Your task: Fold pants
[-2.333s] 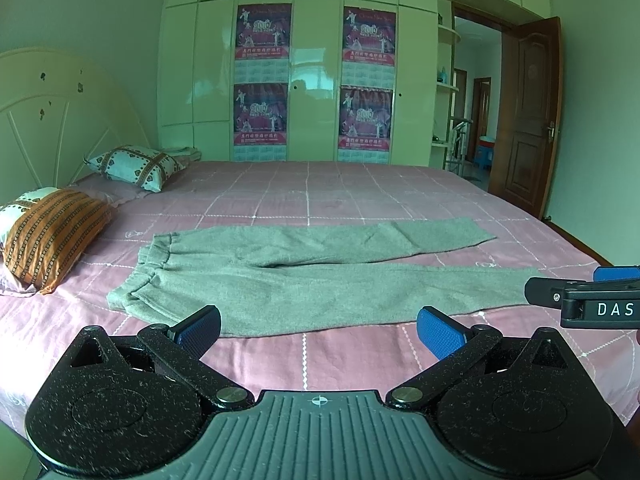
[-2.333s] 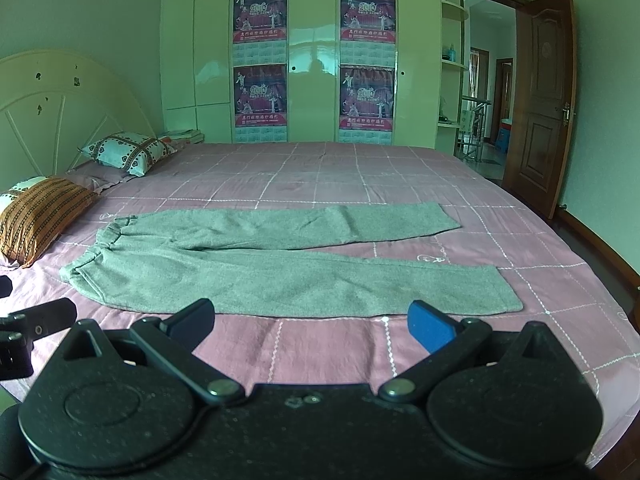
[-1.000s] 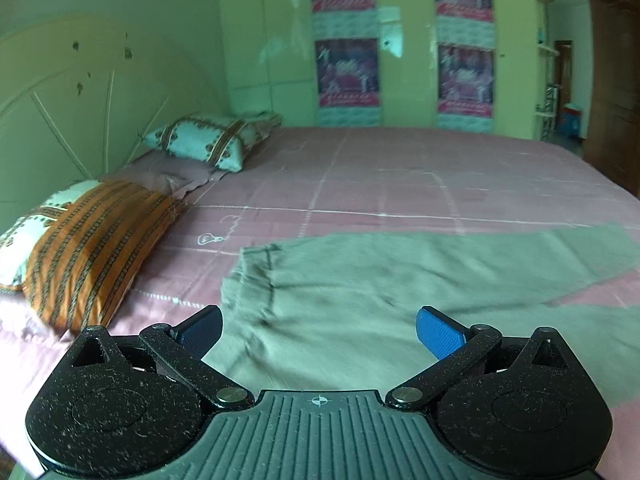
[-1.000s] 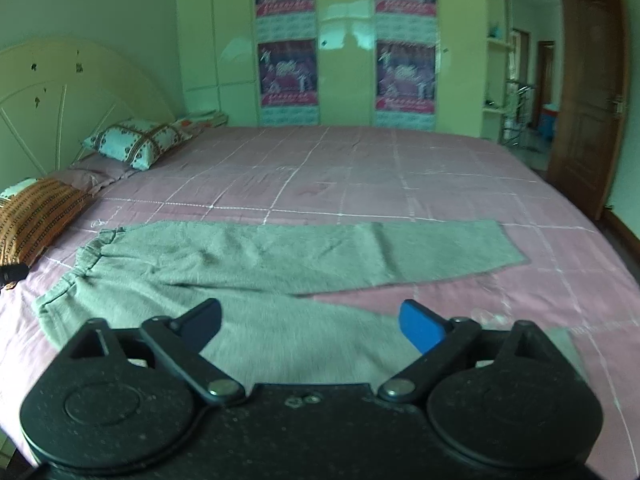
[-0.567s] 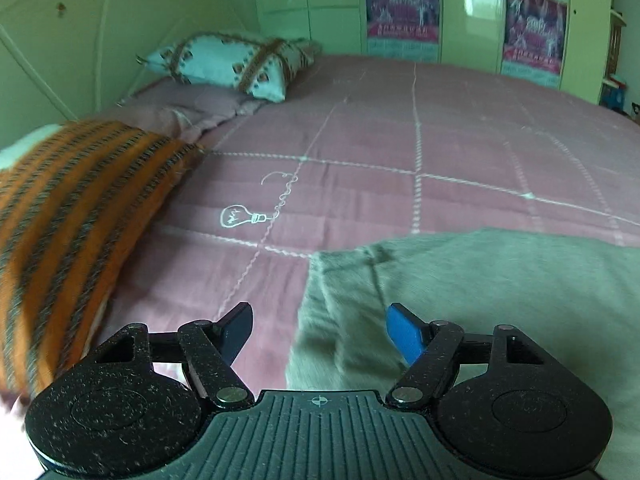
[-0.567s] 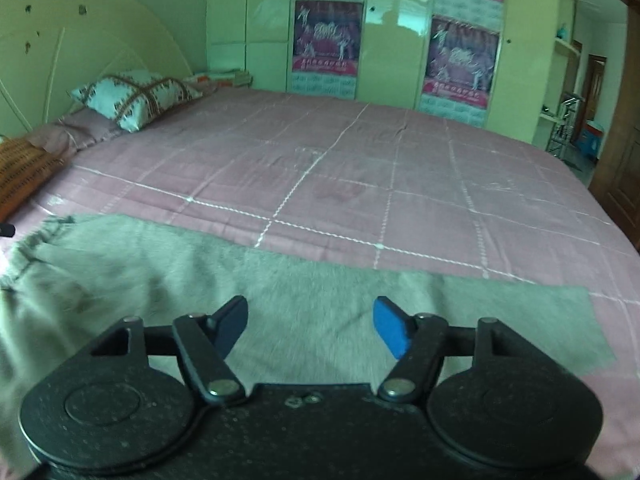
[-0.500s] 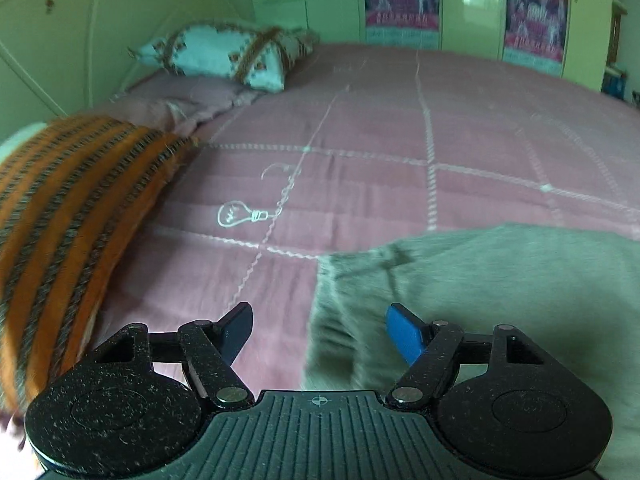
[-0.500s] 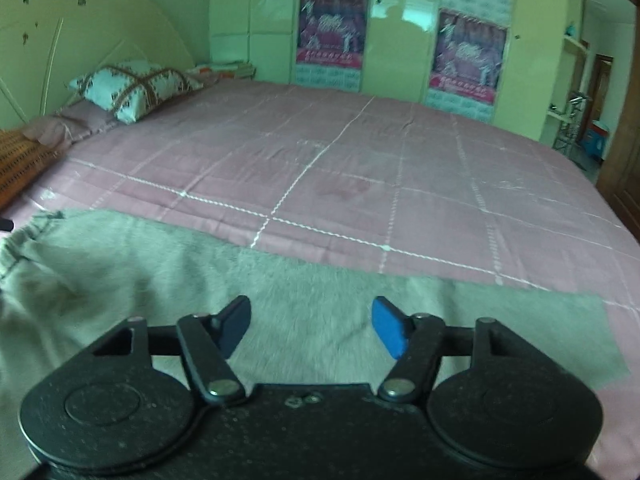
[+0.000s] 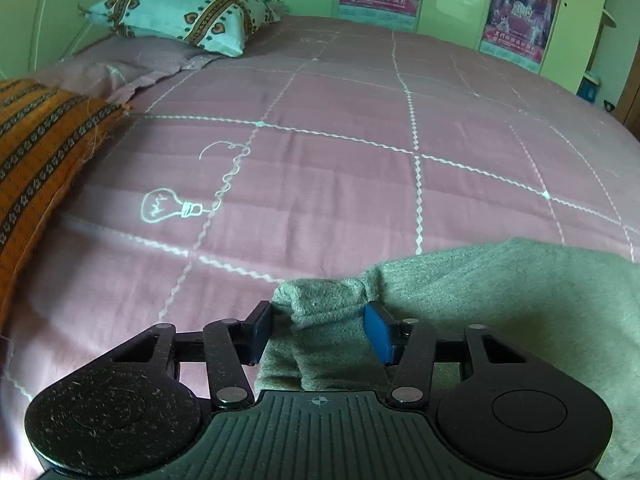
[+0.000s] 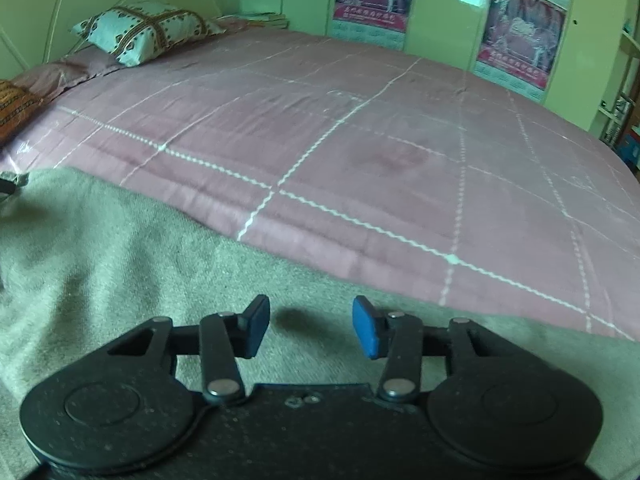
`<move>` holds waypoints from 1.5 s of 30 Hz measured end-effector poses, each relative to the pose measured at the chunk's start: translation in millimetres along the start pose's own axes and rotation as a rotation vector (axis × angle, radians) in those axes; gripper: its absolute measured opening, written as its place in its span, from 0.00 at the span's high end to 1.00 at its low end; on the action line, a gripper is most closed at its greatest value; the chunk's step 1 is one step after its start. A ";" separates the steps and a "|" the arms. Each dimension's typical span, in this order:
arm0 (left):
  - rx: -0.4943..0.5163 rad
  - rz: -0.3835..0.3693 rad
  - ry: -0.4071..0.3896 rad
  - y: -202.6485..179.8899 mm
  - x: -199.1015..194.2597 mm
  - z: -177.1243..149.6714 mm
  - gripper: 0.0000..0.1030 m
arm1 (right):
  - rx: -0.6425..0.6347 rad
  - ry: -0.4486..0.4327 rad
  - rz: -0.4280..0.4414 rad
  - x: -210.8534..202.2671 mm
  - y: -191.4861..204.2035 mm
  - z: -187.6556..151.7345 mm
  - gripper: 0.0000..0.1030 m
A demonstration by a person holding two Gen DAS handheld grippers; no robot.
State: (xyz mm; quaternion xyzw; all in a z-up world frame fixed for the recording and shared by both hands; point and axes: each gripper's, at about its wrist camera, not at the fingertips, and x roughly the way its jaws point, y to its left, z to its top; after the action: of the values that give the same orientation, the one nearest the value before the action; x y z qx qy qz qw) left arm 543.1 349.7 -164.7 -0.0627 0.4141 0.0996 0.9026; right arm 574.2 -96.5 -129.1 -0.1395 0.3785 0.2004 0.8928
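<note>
Grey pants (image 9: 500, 300) lie flat on the pink quilt (image 9: 340, 160). In the left wrist view their waistband corner is bunched up between my left gripper's (image 9: 319, 332) blue pads, which touch the cloth on both sides; the jaws are closing on it. In the right wrist view the pants (image 10: 120, 260) spread across the foreground. My right gripper (image 10: 311, 328) hangs low over the far edge of a leg. Its jaws are closing, the cloth lies flat beneath the gap, and the pads (image 10: 366, 332) do not pinch it.
An orange striped pillow (image 9: 36, 152) lies left of the waistband, and a patterned white pillow (image 9: 180, 12) sits by the headboard. Green wardrobe doors with posters (image 10: 516, 36) stand behind the bed. Bare quilt (image 10: 400, 160) stretches beyond the pants.
Both grippers have dropped forward onto the pants and their jaws have narrowed. The waistband corner now sits bunched between the left pads.
</note>
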 end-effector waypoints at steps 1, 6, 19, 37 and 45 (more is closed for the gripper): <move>0.009 0.003 -0.004 -2.1 0.6 -1.4 0.52 | -0.010 0.003 -0.004 3.4 0.8 1.3 0.64; 0.012 -0.018 -0.015 -1.2 -0.1 -3.9 0.60 | -0.077 -0.001 0.015 17.0 5.1 14.0 0.62; 0.081 -0.021 -0.159 -9.1 -28.3 -1.1 0.81 | -0.160 0.052 0.030 11.4 14.9 25.8 1.00; 0.118 -0.126 -0.305 22.4 -202.2 -123.4 0.75 | -0.222 -0.062 0.010 -192.9 55.6 -98.1 1.00; -0.184 -0.038 -0.170 57.5 -238.1 -204.0 0.70 | -0.113 -0.022 0.002 -228.2 84.6 -178.8 0.99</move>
State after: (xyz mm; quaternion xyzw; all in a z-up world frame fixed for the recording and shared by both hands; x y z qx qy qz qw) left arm 228.1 335.2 -118.0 -0.1446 0.3238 0.1248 0.9266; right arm 279.7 -151.2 -90.9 -0.1869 0.3569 0.2240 0.8875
